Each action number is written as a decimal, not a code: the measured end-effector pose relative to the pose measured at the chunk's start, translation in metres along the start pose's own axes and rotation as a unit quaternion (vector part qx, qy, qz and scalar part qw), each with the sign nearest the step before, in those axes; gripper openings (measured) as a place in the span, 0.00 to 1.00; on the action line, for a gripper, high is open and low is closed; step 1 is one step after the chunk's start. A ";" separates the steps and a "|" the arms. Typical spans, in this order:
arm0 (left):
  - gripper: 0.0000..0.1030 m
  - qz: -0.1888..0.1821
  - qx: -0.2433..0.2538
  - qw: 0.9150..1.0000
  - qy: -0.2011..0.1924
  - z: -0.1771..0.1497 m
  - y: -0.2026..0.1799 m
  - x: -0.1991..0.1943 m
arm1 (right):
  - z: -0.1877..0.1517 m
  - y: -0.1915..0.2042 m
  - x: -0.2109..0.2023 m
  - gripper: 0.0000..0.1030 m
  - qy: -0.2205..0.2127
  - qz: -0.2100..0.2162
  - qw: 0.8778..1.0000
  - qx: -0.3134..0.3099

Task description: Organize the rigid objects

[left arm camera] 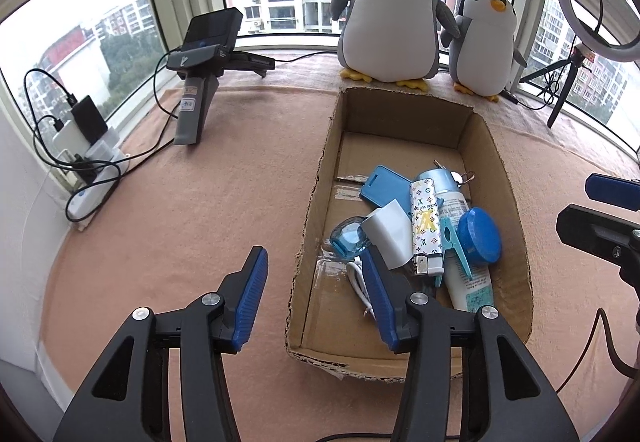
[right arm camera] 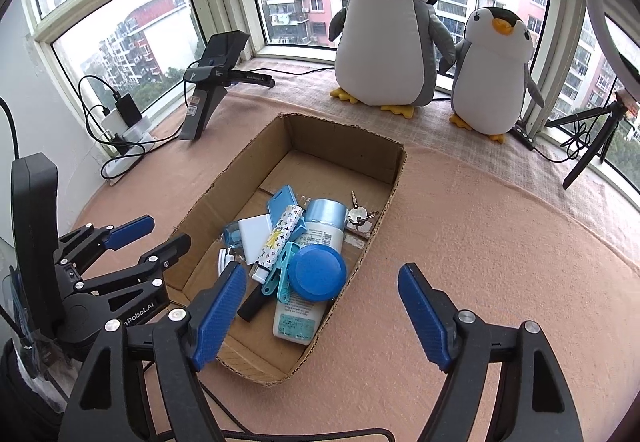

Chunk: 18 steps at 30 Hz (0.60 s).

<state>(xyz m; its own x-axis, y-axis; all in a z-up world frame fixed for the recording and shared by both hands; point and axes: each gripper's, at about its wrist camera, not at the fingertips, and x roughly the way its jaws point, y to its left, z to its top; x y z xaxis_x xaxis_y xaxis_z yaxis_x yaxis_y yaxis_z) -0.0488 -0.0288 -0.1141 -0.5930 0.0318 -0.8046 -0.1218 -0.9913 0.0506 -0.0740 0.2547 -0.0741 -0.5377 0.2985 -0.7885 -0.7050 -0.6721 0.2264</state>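
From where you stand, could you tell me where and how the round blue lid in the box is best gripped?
Grip the blue lid across its rim, coming from above. It lies flat on top of the white bottle, so nothing covers it. The teal clip crowds its left edge, so place the fingers on the near and far edges. The right tool is open and nearest.

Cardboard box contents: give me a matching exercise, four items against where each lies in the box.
Items:
1. keys
2. round blue lid
3. patterned lighter
4. white cable

Places, as seen from the right wrist:
A. on top of the white bottle
B. against the left wall of the cardboard box, partly behind a gripper finger
C. on the bare floor near the right wall, beside the bottle's cap
D. slanted across the middle of the pile, between the white block and the bottle

Pairs: 1-C, 2-A, 3-D, 4-B
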 end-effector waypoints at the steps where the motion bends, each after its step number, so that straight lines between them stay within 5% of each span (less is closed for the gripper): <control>1: 0.47 -0.001 0.001 1.000 -0.002 0.001 -0.001 -0.002 | 0.000 -0.002 -0.004 0.73 -0.003 -0.002 1.000 0.003; 18: 0.69 -0.014 0.022 0.998 -0.055 0.016 -0.015 -0.055 | -0.013 -0.021 -0.076 0.73 -0.078 -0.051 0.995 0.049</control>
<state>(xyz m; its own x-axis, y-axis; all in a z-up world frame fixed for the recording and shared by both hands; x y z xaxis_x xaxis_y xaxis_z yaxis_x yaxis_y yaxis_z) -0.0277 -0.0136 -0.0612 -0.6719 0.0753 -0.7368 -0.1729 -0.9833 0.0571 -0.0127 0.2372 -0.0259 -0.5213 0.4674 -0.7140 -0.7966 -0.5666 0.2106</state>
